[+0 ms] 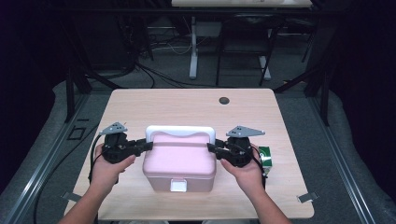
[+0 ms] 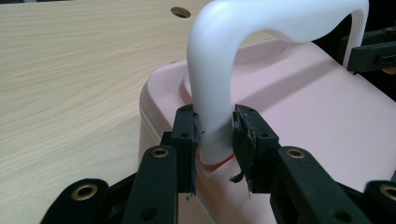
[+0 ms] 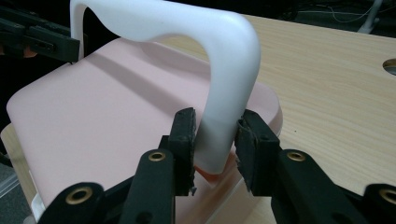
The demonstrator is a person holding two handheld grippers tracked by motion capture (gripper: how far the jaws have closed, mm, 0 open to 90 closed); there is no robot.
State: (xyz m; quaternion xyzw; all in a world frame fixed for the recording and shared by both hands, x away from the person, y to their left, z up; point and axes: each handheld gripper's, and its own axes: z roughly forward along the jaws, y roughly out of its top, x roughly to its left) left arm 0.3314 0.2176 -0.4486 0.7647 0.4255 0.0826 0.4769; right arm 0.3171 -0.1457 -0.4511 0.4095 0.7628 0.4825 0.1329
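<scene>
A pink box (image 1: pixel 180 161) with a white handle (image 1: pixel 180 131) sits in the lower middle of the high view, on the near half of the wooden table (image 1: pixel 187 105); its small white latch (image 1: pixel 179 185) faces the bottom edge of the frame. The left gripper (image 1: pixel 148 146) comes in from the left of the box and the right gripper (image 1: pixel 211 148) from the right; each reaches the handle where its upright leg meets the lid.

In the left gripper view the two black jaws stand on either side of the left leg of the handle (image 2: pixel 212 107), pads against the plastic, so that gripper is clamped on it; in the right gripper view the jaws sit the same way on the other leg (image 3: pixel 224 126), the left pad touching, the right pad touching or very nearly so.

The box looks like stiff moulded plastic, smooth and likely slippery; its weight cannot be judged, since what is inside is hidden. The handle appears hinged at its feet, so it may swing under a pull; low on both legs seems the sound hold, keeping the box level. A green object (image 1: pixel 265 156) lies just right of the right hand (image 1: pixel 245 175).
</scene>
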